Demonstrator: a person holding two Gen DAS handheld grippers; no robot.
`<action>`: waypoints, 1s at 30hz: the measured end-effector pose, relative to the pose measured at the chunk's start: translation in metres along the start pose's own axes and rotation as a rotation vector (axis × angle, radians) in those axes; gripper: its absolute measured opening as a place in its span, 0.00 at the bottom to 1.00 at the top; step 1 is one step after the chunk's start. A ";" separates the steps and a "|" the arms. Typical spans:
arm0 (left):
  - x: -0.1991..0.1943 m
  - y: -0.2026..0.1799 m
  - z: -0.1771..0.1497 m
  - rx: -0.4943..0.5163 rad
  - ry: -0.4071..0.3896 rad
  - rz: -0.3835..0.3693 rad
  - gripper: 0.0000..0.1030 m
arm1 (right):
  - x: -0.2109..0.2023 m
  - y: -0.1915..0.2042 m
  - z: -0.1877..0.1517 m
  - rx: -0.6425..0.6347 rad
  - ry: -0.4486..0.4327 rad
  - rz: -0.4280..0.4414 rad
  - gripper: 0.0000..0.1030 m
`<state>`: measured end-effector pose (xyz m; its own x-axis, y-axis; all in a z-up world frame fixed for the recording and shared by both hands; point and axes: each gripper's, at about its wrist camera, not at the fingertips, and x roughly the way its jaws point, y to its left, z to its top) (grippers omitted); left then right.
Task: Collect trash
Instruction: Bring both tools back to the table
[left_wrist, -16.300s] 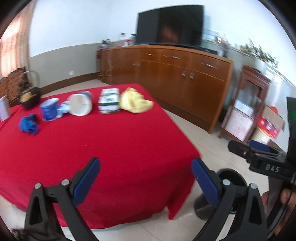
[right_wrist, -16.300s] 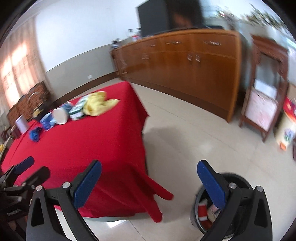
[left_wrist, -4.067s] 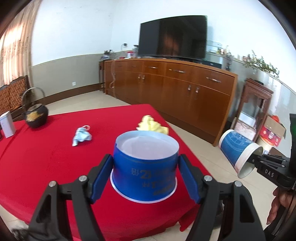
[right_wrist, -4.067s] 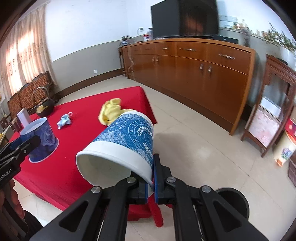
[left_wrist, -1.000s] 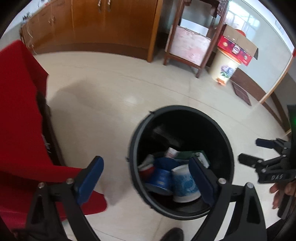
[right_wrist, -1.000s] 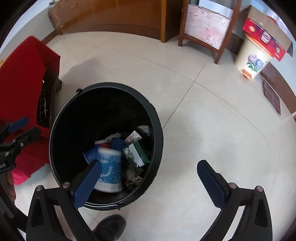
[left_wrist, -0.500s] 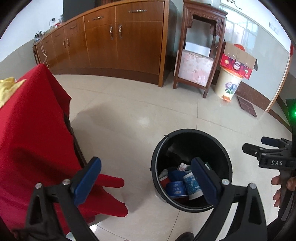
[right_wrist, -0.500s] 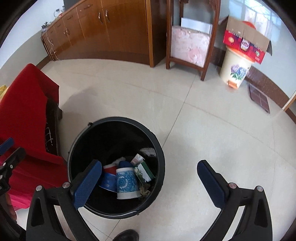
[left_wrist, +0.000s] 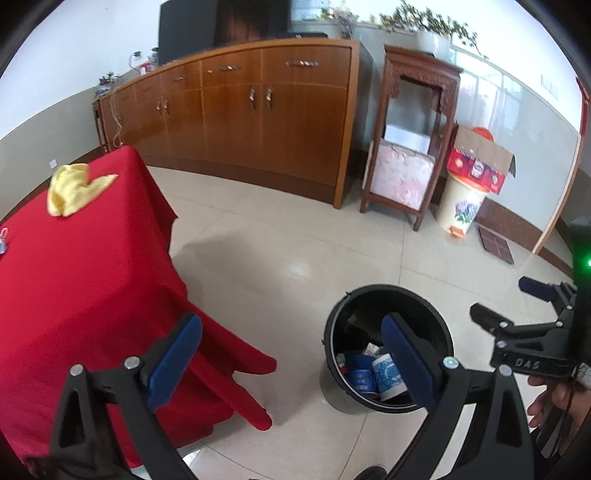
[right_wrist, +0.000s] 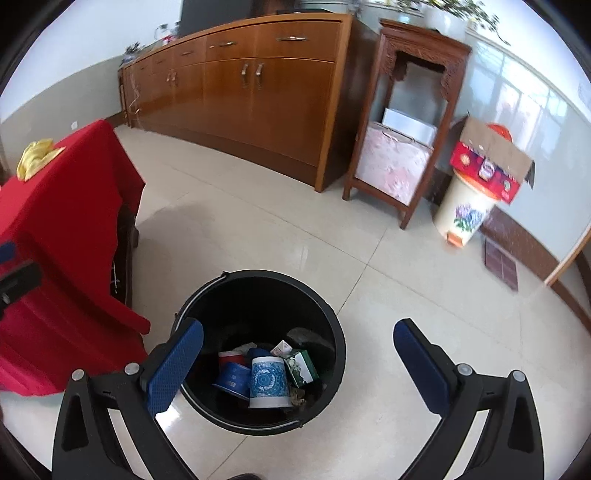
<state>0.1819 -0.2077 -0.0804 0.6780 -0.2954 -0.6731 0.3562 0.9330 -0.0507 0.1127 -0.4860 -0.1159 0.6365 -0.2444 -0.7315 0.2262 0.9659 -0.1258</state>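
Observation:
A black trash bin (right_wrist: 334, 354) (left_wrist: 443, 332) stands on the tiled floor beside the red-clothed table (left_wrist: 74, 277) (right_wrist: 62, 206). Inside it lie a white-and-blue patterned cup (right_wrist: 267, 382) (left_wrist: 388, 376), a blue cup (right_wrist: 232, 380), a red cup and a small green carton (right_wrist: 301, 367). My right gripper (right_wrist: 297, 363) hangs open over the bin, holding nothing. My left gripper (left_wrist: 291, 356) is open and empty, above the floor between table and bin. A yellow crumpled cloth (left_wrist: 74, 188) (right_wrist: 35, 157) lies on the table's far corner. A small pale-blue scrap (left_wrist: 3, 240) shows at the left edge.
A long wooden sideboard (left_wrist: 240, 110) runs along the far wall with a TV above. A dark wooden stand (right_wrist: 402, 122) and a flowered pail (right_wrist: 467, 206) carrying a cardboard box sit at the right. A hand (left_wrist: 554, 402) holds the right gripper's handle.
Both grippers have risen and tilted up away from the bin, so the room and table come back into view. The two cups now rest inside the bin.

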 end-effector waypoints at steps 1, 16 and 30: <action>-0.003 0.003 0.000 -0.004 -0.005 0.004 0.96 | -0.002 0.006 0.003 -0.002 -0.005 0.012 1.00; -0.073 0.099 -0.002 -0.128 -0.124 0.163 0.96 | -0.058 0.119 0.048 -0.089 -0.154 0.183 1.00; -0.137 0.235 -0.026 -0.327 -0.198 0.409 0.97 | -0.109 0.278 0.094 -0.251 -0.283 0.467 1.00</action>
<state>0.1560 0.0569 -0.0195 0.8381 0.1007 -0.5361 -0.1582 0.9854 -0.0623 0.1753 -0.1985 -0.0081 0.8061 0.2305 -0.5450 -0.2833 0.9589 -0.0135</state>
